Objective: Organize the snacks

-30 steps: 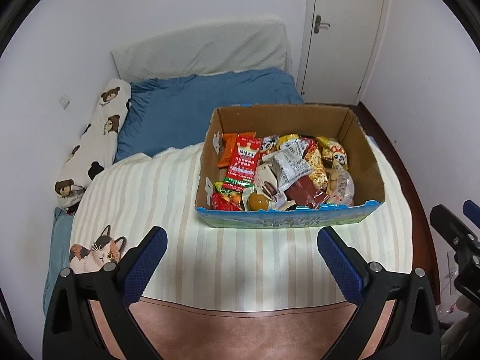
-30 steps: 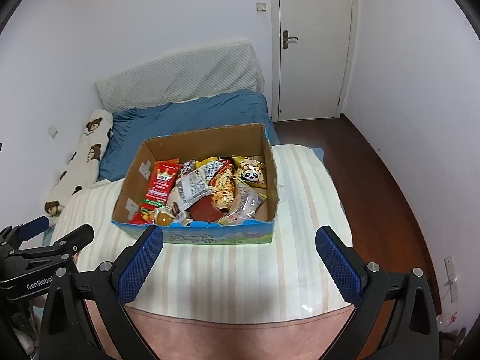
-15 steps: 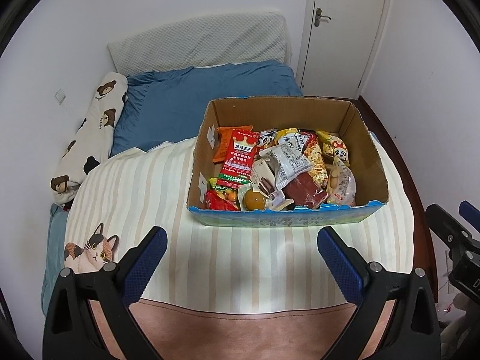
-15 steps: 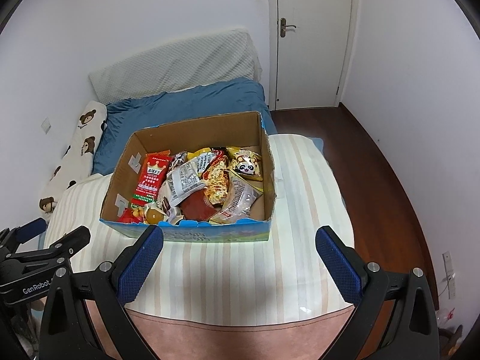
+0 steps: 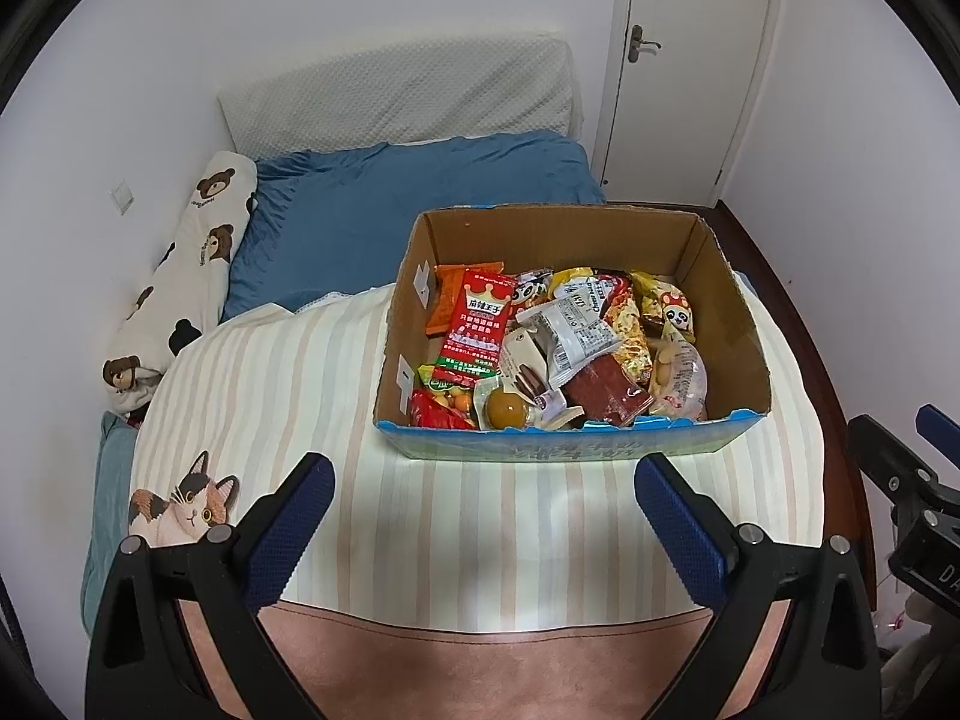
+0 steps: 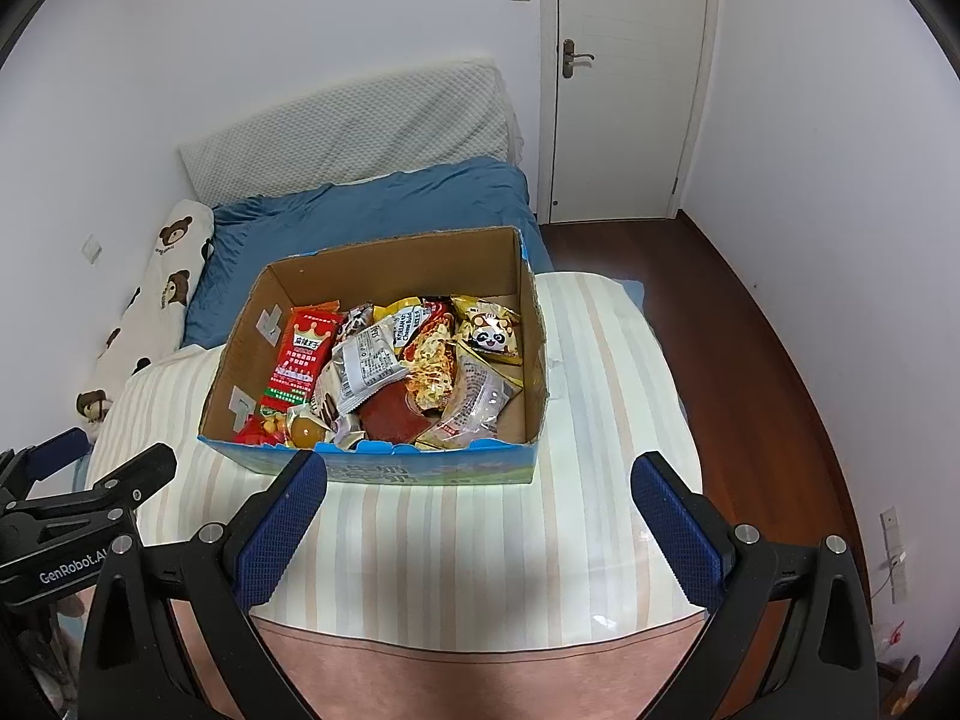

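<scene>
Left blue-padded black gripper [image 5: 485, 468] spread wide, empty. Right blue-padded black gripper [image 6: 479, 467] also spread wide, empty. Open brown cardboard box with blue printed front [image 5: 738, 324], heaped with mixed snack packets [image 5: 558, 342], sits just ahead of both, on cream striped blanket [image 5: 288, 384]. Long red crown-print packet [image 6: 300, 357] lies at box's left side.

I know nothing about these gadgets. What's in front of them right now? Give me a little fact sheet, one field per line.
Setting: bedroom, striped blanket on a bed
Container: open cardboard box resting on the blanket
Contents: a jumble of snack packets, none sorted yet
Standout packet: long red packet near the box's left wall
Other packet: yellow panda packet toward the right wall
Left gripper: open, empty, short of the box
Right gripper: open, empty, short of the box
Background: blue duvet, bear-print pillow, closed white door
</scene>
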